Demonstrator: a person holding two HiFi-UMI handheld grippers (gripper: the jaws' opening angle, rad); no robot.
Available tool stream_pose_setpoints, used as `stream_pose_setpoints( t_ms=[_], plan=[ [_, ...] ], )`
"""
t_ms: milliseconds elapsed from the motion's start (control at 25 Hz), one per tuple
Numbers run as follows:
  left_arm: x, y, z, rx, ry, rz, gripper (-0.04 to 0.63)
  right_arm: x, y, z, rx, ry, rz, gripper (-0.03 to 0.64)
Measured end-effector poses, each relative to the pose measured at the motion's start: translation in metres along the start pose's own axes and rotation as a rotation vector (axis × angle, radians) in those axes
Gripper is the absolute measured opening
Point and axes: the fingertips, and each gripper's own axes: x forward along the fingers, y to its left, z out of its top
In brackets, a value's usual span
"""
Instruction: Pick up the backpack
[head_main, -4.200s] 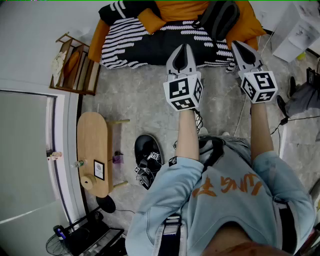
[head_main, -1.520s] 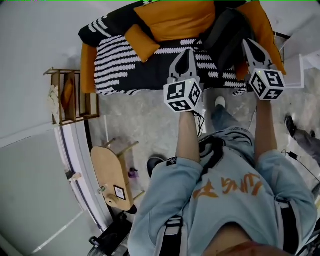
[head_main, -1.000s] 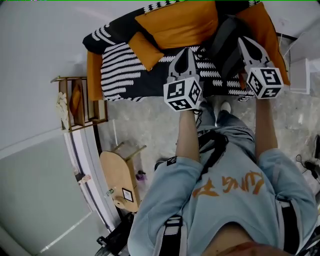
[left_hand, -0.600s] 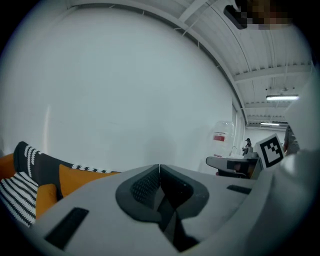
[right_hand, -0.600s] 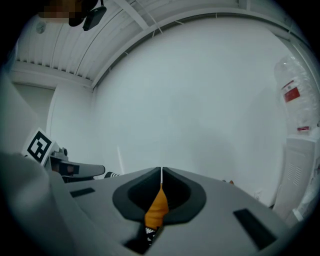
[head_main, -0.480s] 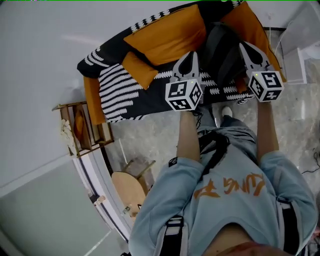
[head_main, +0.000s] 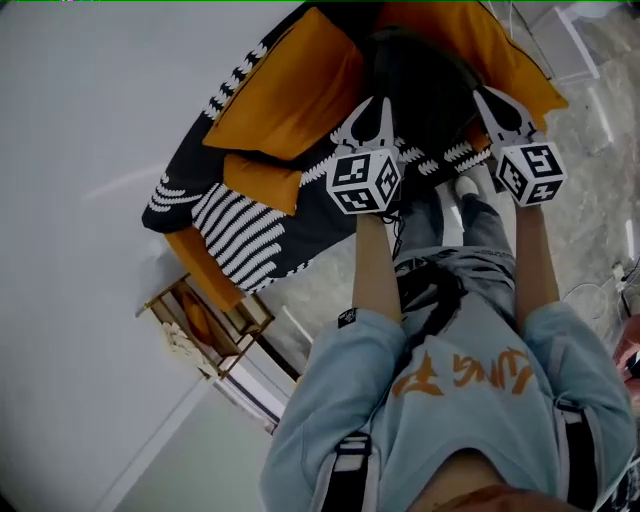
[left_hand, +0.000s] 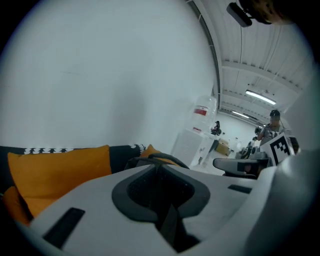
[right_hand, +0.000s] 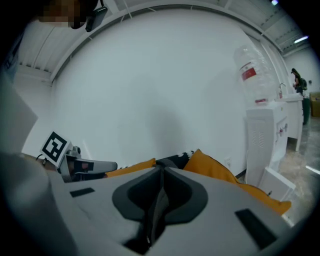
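No text can be read with certainty. Orange lettering (head_main: 455, 372) crosses the person's light blue sweatshirt (head_main: 340, 410), behind the left claw (head_main: 372, 103) and right claw (head_main: 482, 96), but it is upside down and too distorted to spell out. The cube (head_main: 365, 182) on each claw bears black-and-white square markers, patterns rather than letters. Beyond the right claw, a water bottle (right_hand: 252, 60) carries a red label (right_hand: 248, 74), illegible.

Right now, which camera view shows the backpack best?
The head view: the dark backpack lies on the sofa, nearly whole. The left gripper view shows only its top handle above the shut fingers; the right gripper view shows no clear part.
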Motion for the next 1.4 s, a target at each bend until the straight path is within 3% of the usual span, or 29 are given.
stream_pose_setpoints(
  t_ms=[280,320,400,440,640,800,1040,1160,1200,1280,1400],
  plan=[
    [0.058,0.036,-0.026,0.076,0.143,-0.170,0.026,0.018,0.000,-0.052,0.120,0.008,-0.143,0.034],
    [0.065,0.040,-0.029,0.080,0.158,-0.186,0.040,0.019,0.000,-0.058,0.134,0.011,-0.151,0.043],
    [0.078,0.046,-0.037,0.083,0.195,-0.221,0.164,0.022,0.000,-0.071,0.162,0.028,-0.163,0.109],
    [0.083,0.047,-0.041,0.087,0.216,-0.242,0.183,0.022,0.000,-0.077,0.178,0.040,-0.175,0.134],
    [0.105,0.051,-0.054,0.101,0.272,-0.317,0.216,0.030,-0.001,-0.097,0.234,0.063,-0.209,0.172],
    [0.120,0.047,-0.068,0.059,0.322,-0.409,0.244,0.044,0.000,-0.107,0.284,0.083,-0.180,0.209],
    [0.137,0.034,-0.082,0.003,0.367,-0.539,0.245,0.061,-0.003,-0.111,0.288,0.098,-0.161,0.215],
    [0.132,0.030,-0.085,0.028,0.408,-0.570,0.221,0.069,-0.001,-0.110,0.295,0.111,-0.170,0.212],
    [0.130,0.030,-0.087,0.049,0.421,-0.570,0.187,0.069,-0.001,-0.109,0.290,0.119,-0.179,0.196],
    [0.123,0.029,-0.086,0.066,0.432,-0.558,0.155,0.068,0.001,-0.106,0.280,0.132,-0.203,0.087],
    [0.107,0.026,-0.077,0.043,0.410,-0.554,0.120,0.063,0.010,-0.098,0.285,0.135,-0.207,0.069]
  ],
)
